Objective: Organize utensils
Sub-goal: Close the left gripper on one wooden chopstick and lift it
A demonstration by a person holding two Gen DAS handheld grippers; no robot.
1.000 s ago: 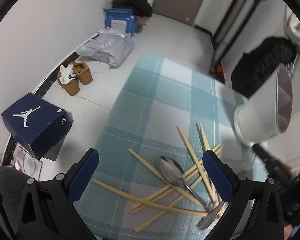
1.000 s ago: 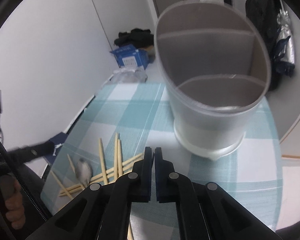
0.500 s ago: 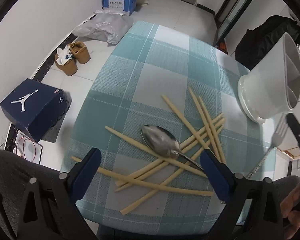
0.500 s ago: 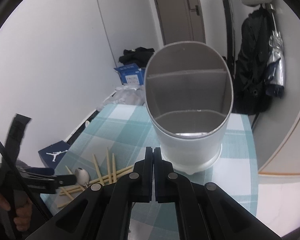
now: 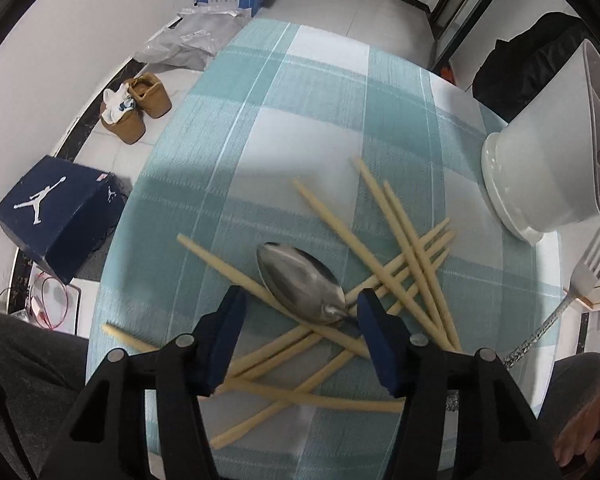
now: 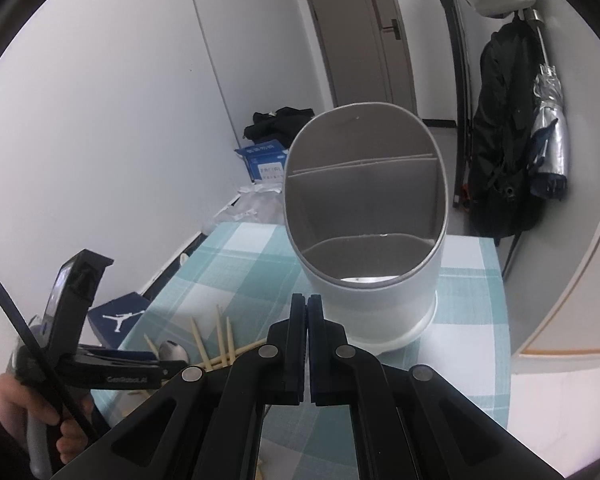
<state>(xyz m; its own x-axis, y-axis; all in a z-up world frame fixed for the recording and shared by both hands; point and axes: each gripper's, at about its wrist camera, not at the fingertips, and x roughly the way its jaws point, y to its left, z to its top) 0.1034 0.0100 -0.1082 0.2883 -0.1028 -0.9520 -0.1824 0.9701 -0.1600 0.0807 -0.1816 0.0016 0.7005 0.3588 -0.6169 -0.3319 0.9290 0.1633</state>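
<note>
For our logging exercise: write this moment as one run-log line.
left tool: open over spoon | right tool: shut, facing holder | fork: beside right tool, grip unclear

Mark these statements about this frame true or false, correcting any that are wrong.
1. The left gripper is open, with a finger on either side of the spoon. True.
2. The holder already has chopsticks in it. False: none show inside; the chopsticks lie scattered on the cloth.
3. The right gripper is shut. True.
4. The holder lies on its side. False: it stands upright on the cloth.
5. The fork lies in the chopstick pile. False: it is off to the right near the holder, apart from the pile.
</note>
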